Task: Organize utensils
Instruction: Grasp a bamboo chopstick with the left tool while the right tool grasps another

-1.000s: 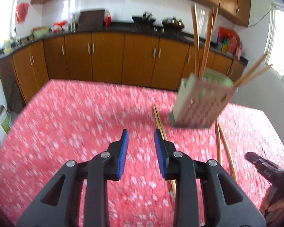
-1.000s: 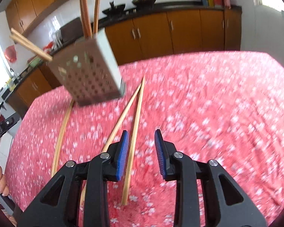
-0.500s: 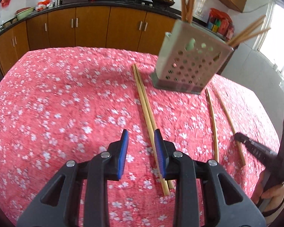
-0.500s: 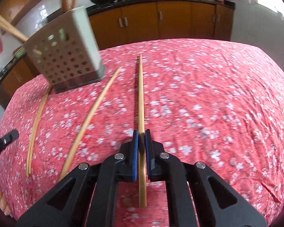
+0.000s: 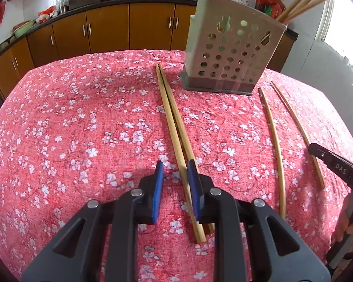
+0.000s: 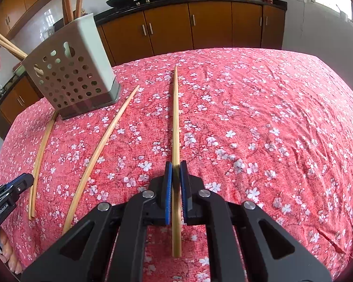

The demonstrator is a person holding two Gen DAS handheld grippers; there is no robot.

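Reader: Lowered since a second ago, are they?

Legend: Both. The left gripper (image 5: 175, 164) has dropped toward the cloth (image 5: 82, 117), and the right gripper (image 6: 175, 164), then agape, has clamped onto the single chopstick (image 6: 175, 117).

Reader: On which relation does the next move turn?

Legend: On axis alignment. The chopstick pair (image 5: 170, 112) lies with its long axis running from the left gripper's pads up to the near left corner of the holder (image 5: 230, 54). That axis passes lengthwise through the gap. The jaws are closing with the pair between them, but a gap remains on the left side, so nothing is pinched yet. The left hand is the nearer to this pair. The single chopstick points away from its jaws, passing right of the holder.

Reader: Counts?

Legend: One holder, upright. Four chopsticks lie outside it: two in the pair, one gripped, and one spare chopstick (image 5: 274, 141) lying just right of the holder's base. At least four more stand inside it.
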